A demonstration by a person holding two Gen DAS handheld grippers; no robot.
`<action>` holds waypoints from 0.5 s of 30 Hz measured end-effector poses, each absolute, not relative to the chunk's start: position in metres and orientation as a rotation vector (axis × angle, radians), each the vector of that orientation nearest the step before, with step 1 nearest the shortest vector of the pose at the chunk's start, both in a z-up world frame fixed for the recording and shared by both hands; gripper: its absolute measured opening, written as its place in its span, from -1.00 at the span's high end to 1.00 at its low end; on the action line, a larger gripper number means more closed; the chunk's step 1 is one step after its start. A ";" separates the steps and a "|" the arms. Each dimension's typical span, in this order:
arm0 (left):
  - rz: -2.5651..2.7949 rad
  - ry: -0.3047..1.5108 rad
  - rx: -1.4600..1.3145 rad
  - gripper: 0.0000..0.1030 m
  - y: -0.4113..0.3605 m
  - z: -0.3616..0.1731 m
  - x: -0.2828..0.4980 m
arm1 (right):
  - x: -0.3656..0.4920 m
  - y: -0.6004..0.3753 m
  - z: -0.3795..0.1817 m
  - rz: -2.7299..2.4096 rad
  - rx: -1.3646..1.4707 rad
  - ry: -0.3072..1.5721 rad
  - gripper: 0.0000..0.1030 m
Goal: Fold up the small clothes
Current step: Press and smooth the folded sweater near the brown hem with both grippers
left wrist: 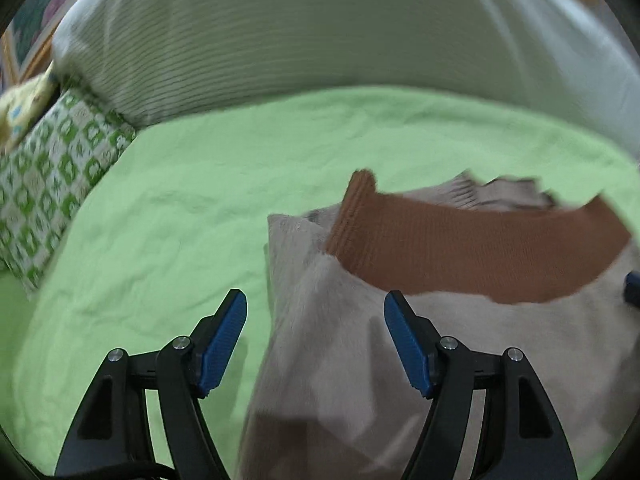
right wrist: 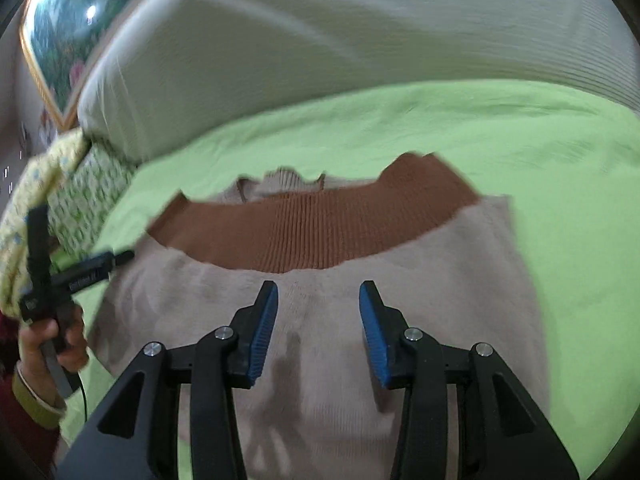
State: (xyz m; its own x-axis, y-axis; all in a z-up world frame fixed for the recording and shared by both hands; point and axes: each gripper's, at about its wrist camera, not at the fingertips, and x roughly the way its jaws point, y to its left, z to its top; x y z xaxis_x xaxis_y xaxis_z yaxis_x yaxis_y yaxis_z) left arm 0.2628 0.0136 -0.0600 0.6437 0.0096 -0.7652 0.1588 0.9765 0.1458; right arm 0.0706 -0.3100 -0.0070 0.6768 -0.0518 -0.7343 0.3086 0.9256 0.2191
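Green sheet (left wrist: 192, 208), striped bolster (left wrist: 248, 40), patterned pillow (left wrist: 52, 184), framed picture (right wrist: 60, 44)

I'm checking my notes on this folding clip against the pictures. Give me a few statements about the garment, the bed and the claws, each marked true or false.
1. The beige sweater has a brown ribbed band. True.
2. The sweater lies on a blue sheet. False: the sheet is light green.
3. The right claw grips the brown band. False: it is open with nothing between its pads.
4. The left claw is open and empty. True.
5. A green-patterned pillow lies at the left. True.
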 end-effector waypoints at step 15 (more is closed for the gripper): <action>0.048 0.819 0.118 -0.40 0.050 -0.047 0.285 | 0.130 -0.371 -0.020 -0.458 0.375 0.789 0.21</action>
